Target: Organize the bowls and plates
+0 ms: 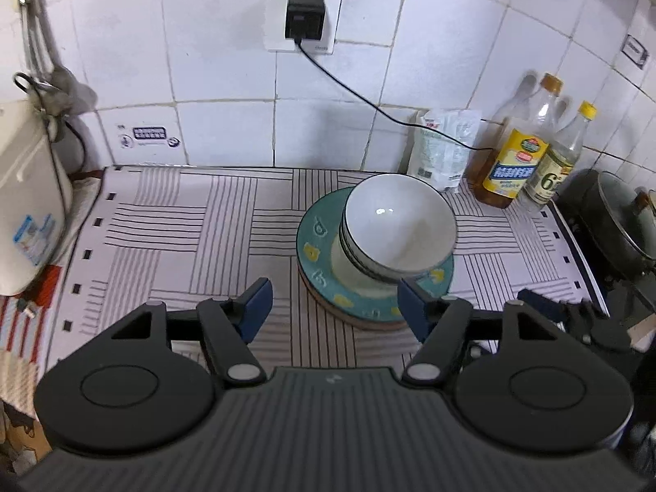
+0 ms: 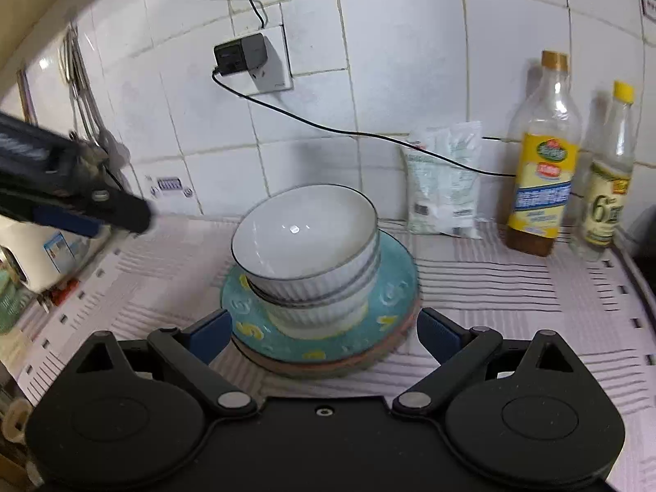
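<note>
Several white bowls [image 2: 307,242] sit nested on a teal plate [image 2: 393,283], which tops a short pile of plates in the middle of the striped tabletop [image 1: 164,229]. Both the left gripper [image 1: 334,307] and the right gripper [image 2: 324,334] hover near the pile, jaws released and grasping nothing.

Bare mat [image 1: 164,221] lies left of the bowl stack [image 1: 399,225]; 2 bottles [image 1: 520,156] and a bag [image 1: 445,147] crowd its right.
</note>
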A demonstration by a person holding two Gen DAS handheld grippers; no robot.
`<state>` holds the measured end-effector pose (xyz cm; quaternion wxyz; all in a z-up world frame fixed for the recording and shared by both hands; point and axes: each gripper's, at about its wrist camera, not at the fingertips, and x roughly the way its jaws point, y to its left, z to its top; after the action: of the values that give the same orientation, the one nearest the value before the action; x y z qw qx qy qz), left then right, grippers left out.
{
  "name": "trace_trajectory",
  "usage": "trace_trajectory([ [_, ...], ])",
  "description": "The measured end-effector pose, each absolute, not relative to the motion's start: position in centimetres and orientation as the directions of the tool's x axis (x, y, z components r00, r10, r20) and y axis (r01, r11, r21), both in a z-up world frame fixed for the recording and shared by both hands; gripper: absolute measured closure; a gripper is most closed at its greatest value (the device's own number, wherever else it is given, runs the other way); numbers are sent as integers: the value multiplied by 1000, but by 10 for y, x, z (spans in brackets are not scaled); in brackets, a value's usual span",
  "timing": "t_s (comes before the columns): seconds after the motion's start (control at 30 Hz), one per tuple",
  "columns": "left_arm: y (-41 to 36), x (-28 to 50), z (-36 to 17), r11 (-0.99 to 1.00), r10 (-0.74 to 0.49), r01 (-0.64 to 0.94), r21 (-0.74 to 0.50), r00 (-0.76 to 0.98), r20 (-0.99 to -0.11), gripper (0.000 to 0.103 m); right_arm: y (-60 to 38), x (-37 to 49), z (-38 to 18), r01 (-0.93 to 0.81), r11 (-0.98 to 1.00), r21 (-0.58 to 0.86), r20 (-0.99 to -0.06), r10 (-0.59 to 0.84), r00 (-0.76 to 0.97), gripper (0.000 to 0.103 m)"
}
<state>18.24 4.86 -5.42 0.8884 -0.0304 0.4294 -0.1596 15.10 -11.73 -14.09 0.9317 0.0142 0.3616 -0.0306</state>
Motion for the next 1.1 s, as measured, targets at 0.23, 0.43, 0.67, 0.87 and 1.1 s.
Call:
trace_trajectory([
  [0.23,64,136,-34,960,-272,233,-158,628,-729,20,-114,127,-112,126,992,-4,-709,-92,700,4],
  [0.43,79,113,-25,976,-212,182,-118,686,-696,2,-103,100,-87,152,983,-105,-713,-181,677,1],
  [0.67,83,94,-26,992,-124,96,-80,679,-723,1,-95,73,-64,226,966,-124,-755,-239,611,1],
  [0.87,82,85,-30,991,-132,103,-84,667,-733,1,-88,46,-43,235,966,-110,-717,-241,654,1],
  [1.1,82,78,-18,986,-158,142,-85,658,-736,1,-96,28,-28,253,966,-60,-701,-221,678,1],
])
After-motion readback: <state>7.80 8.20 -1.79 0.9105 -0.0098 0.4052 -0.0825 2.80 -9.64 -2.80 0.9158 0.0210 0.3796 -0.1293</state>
